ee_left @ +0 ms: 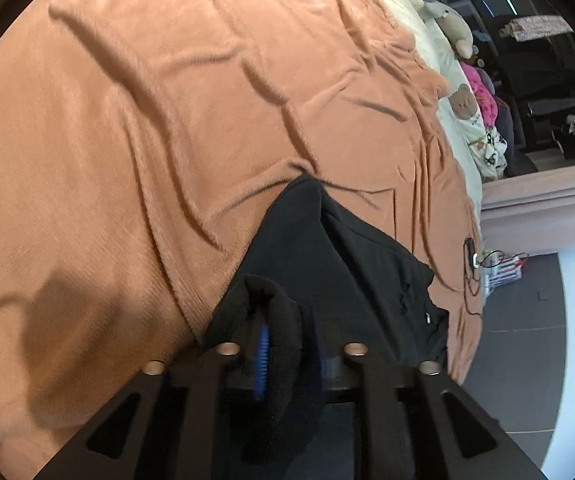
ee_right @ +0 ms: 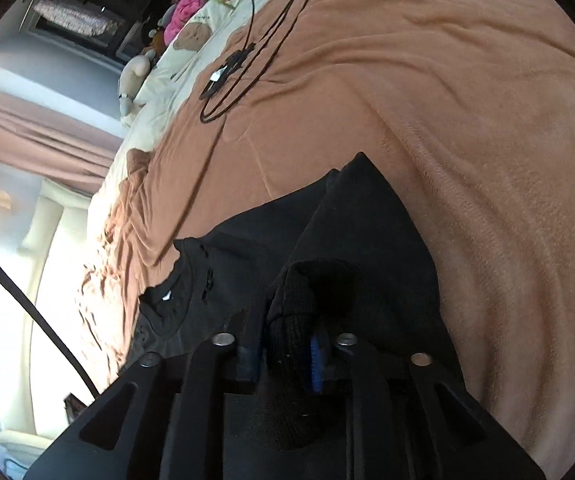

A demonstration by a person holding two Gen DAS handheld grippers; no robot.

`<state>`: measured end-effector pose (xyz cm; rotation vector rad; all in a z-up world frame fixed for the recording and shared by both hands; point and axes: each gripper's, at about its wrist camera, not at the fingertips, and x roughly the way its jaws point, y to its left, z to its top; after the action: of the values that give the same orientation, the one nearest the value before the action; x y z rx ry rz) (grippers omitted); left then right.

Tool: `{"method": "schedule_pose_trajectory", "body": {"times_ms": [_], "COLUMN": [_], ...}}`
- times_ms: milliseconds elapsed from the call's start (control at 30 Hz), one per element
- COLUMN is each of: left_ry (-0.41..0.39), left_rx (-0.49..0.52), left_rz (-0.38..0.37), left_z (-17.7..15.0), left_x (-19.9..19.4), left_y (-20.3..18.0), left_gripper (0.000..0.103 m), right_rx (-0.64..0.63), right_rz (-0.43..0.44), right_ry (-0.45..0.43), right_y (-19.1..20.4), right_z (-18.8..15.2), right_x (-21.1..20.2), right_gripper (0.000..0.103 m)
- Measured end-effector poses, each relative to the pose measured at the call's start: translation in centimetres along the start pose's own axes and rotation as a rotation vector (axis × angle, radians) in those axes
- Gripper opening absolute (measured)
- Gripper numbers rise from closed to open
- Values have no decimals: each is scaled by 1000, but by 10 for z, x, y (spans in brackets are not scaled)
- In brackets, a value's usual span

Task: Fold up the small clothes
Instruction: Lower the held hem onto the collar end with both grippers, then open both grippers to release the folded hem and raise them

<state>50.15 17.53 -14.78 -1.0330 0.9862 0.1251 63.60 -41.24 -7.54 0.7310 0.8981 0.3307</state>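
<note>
Black garment — ribbed edges between both grippers' fingers

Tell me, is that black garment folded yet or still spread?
Partly folded: the black garment has one flap doubled over itself, both ends pinched, lying on the orange blanket.

A home bedroom is showing here: a bed is lying under a rumpled orange fleece blanket, a cream bear-print quilt and a plush toy are sitting along its far side, and pinkish curtains are hanging by a bright window.
</note>
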Motion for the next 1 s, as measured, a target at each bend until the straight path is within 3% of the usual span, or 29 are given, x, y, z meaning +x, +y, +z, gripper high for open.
{"method": "schedule_pose_trajectory", "body": {"times_ms": [33, 67, 100, 200, 500, 667, 1000], "left_ry": [-5, -10, -21, -53, -105, -62, 29], "left_rx": [15, 30, 53, 105, 239, 366, 625], "left_rz": [6, 14, 21, 86, 185, 239, 369], "left_z": [-1, -2, -4, -7, -15, -32, -71], "left_x": [-3, -6, -11, -25, -64, -63, -46], "left_y": [-5, -8, -13, -22, -32, -40, -55], "left_gripper": [40, 54, 61, 74, 76, 76, 77], "right_rx": [-10, -26, -38, -100, -222, -283, -370], "right_rz": [4, 10, 11, -16, -48, -44, -147], "right_ry": [-2, -6, -6, 15, 5, -3, 33], "right_y": [2, 8, 9, 18, 28, 34, 42], "right_z": [-2, -5, -7, -14, -25, -27, -25], "right_x": [-3, -10, -11, -18, -56, -64, -58], "right_gripper": [48, 63, 68, 68, 73, 76, 76]}}
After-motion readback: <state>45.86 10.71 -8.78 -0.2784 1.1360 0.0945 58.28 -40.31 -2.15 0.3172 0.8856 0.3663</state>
